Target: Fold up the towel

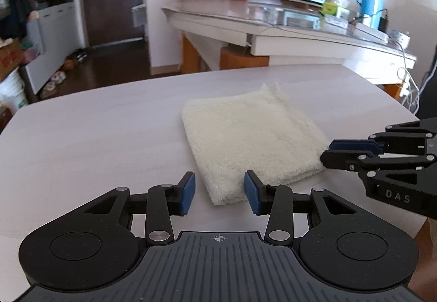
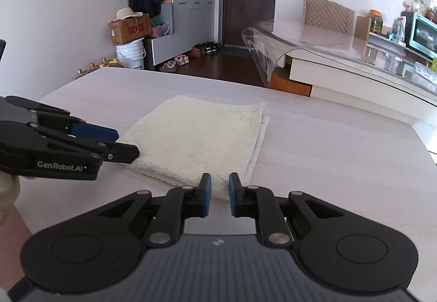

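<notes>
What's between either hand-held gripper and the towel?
Nothing visible. The towel lies folded on bare table; the left hand-held gripper and right hand-held gripper each straddle a near corner, jaws not pressing it.

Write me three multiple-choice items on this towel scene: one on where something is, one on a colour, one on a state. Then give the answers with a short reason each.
1. Where does the towel lie?
A. On the pale table
B. On the floor by the shoes
C. Draped over a chair

2. What colour are the pads on the left gripper?
A. Red
B. Blue
C. White

3. What state is the towel in?
A. Spread out in a single layer
B. Crumpled into a ball
C. Folded into a flat stack of layers

Answers:
1 A, it rests flat on the tabletop in both wrist views.
2 B, the pads facing each other are blue.
3 C, stacked edges show along its side in the right wrist view.
</notes>
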`<state>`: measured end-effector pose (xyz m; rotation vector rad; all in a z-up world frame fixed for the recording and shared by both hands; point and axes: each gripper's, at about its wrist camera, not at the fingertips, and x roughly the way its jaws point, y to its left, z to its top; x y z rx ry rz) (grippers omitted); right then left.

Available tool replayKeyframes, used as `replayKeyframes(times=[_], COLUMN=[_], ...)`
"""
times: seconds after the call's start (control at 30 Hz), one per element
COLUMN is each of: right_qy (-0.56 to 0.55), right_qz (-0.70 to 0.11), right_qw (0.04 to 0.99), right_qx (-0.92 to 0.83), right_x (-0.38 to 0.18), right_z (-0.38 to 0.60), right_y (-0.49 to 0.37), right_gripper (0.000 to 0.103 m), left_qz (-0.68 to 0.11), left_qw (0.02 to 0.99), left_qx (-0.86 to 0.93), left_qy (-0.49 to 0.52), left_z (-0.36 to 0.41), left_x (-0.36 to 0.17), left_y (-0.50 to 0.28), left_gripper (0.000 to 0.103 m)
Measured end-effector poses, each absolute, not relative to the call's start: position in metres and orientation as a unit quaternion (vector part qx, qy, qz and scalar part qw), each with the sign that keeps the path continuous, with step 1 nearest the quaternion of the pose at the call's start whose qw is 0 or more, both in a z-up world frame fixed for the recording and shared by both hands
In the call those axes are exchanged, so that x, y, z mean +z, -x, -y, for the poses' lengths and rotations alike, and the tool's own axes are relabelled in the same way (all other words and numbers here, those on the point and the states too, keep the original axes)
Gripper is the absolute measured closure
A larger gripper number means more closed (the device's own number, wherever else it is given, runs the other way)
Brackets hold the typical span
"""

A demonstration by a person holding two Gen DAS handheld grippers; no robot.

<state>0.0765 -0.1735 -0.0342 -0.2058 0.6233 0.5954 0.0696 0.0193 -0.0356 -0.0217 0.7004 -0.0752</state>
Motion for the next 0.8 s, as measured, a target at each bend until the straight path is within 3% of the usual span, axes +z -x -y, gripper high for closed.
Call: replayKeyframes(times=[0.33, 0.53, 0.67, 0.8], right_qy=[0.093, 0.060, 0.055, 0.044], right_qz=[-0.300, -0.291, -0.291, -0.289], right_qw=[0.903, 0.909, 0.911, 0.914], right_qx=[0.294, 0.293, 0.287, 0.281], right_x=[-0.034, -0.029, -0.028, -0.025], right_z=[0.178, 0.187, 0.193, 0.200], right_y=[-0.074, -0.070, -0.063, -0.058], right_gripper=[0.085, 0.074, 0.063, 0.053], left_qz=[-0.345, -0.345, -0.346, -0.347], left_qw=[0.938, 0.938, 0.938, 0.938], left_qx=[-0.019, -0.008, -0.002, 0.000], left_qy=[0.013, 0.016, 0.016, 0.025], left_z=[-0.019, -0.019, -0.021, -0.023], left_x=[-0.034, -0.034, -0.035, -0.037], left_y=[-0.064, -0.065, -0.065, -0.061], left_gripper=[0.052, 0.042, 0.024, 0.017])
